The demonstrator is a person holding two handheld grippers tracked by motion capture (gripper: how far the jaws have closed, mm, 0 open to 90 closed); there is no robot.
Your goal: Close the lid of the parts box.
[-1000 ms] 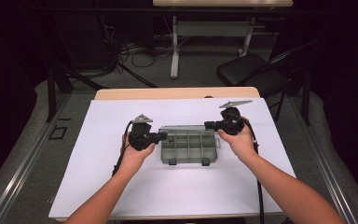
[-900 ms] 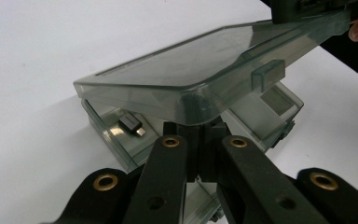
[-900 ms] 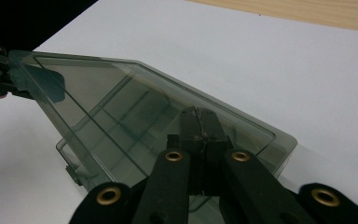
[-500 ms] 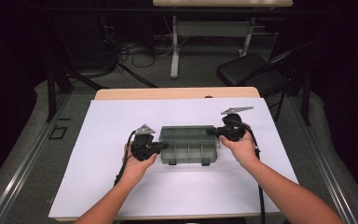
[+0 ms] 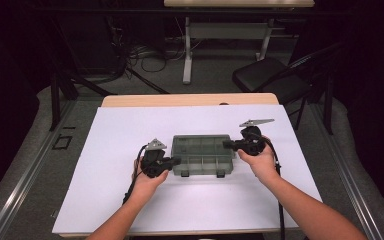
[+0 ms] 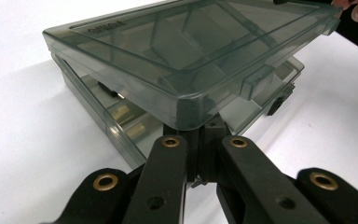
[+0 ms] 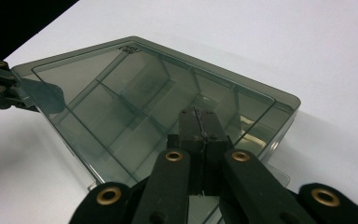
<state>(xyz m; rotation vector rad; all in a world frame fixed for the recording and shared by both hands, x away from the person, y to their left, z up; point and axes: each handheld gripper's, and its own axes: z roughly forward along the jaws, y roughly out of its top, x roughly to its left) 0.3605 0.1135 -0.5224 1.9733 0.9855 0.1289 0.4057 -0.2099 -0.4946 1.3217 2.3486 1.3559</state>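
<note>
A: Largest item first?

B: Item one, the bench (image 5: 130, 200), white-topped, carrying everything else. My forearms come in over its near edge.

A: Next?

B: Item two, the smoky clear compartment box (image 5: 200, 162), lying near the middle of the bench between my two hands. It has inner dividers and dark latches on its near side.

A: And its cover?

B: Item three, the lid (image 6: 186, 51), same grey plastic, lifted clear of the box at its front corner in the left gripper view, with a gap showing the compartments under it. It sits tilted, not flat.

A: Your tools?

B: Item four, my left tool (image 6: 200, 133), at the box's left end. Its jaws are pressed together on the near corner of the lid, pinching it. Item five, my right tool (image 7: 200, 128), at the box's right end. Its jaws are likewise pressed together, and they lie on the lid's edge; I take them to be nipping that rim. In the right gripper view, the left tool sits at the far corner of the lid.
</note>
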